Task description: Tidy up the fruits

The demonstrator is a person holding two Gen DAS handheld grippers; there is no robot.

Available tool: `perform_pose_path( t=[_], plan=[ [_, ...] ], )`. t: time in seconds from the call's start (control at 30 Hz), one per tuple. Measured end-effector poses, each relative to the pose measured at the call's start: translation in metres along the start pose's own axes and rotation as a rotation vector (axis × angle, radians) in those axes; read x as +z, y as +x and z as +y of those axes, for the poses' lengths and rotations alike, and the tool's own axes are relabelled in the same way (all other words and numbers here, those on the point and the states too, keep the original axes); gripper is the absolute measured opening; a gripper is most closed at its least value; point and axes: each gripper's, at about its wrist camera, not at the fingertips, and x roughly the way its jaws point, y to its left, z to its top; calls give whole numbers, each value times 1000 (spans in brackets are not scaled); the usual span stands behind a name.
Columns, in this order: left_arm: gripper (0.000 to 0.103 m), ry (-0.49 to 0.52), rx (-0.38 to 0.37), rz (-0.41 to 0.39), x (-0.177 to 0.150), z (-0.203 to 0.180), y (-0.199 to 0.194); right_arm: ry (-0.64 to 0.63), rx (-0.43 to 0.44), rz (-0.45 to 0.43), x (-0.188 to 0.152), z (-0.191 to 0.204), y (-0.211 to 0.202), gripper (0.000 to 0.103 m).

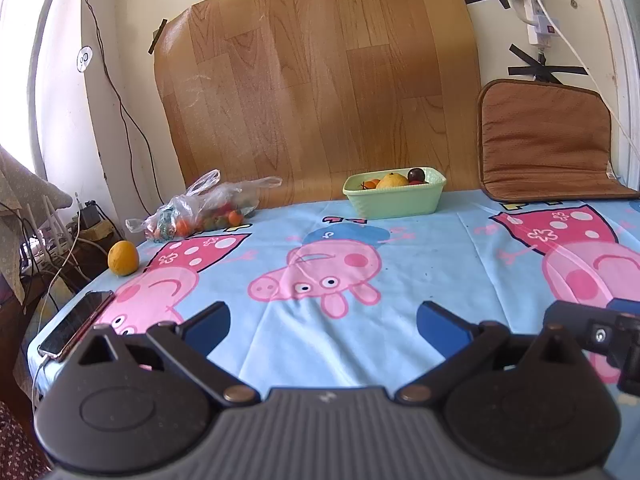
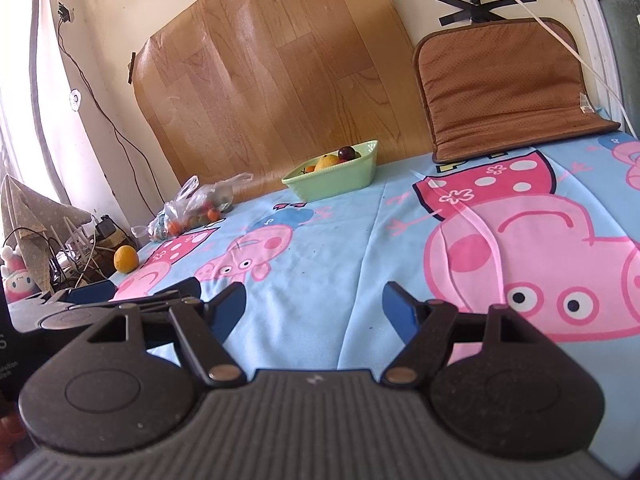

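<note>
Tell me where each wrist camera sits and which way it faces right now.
Left wrist: low at the near table edge, facing the wood-pattern wall sheet; left gripper open in front, black smartphone at left.
Right wrist: beside it, further right, angled slightly left; right gripper open, left gripper visible at lower left.
Shared: pale green rectangular bowl of fruit, clear plastic bag of fruit, loose orange, brown cushion.

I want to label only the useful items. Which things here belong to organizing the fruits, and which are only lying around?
For the job: green dish with fruit, plastic bag of fruit, loose orange.

Just lying about: phone, brown cushion, wall cables.
</note>
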Motion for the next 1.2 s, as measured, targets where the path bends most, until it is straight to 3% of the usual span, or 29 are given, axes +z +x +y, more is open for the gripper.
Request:
perform_pose_path(
  t=[1.2],
  plan=[
    [103, 13, -44, 11, -2, -7, -2, 8, -12, -10, -1, 1, -2, 77]
  ],
)
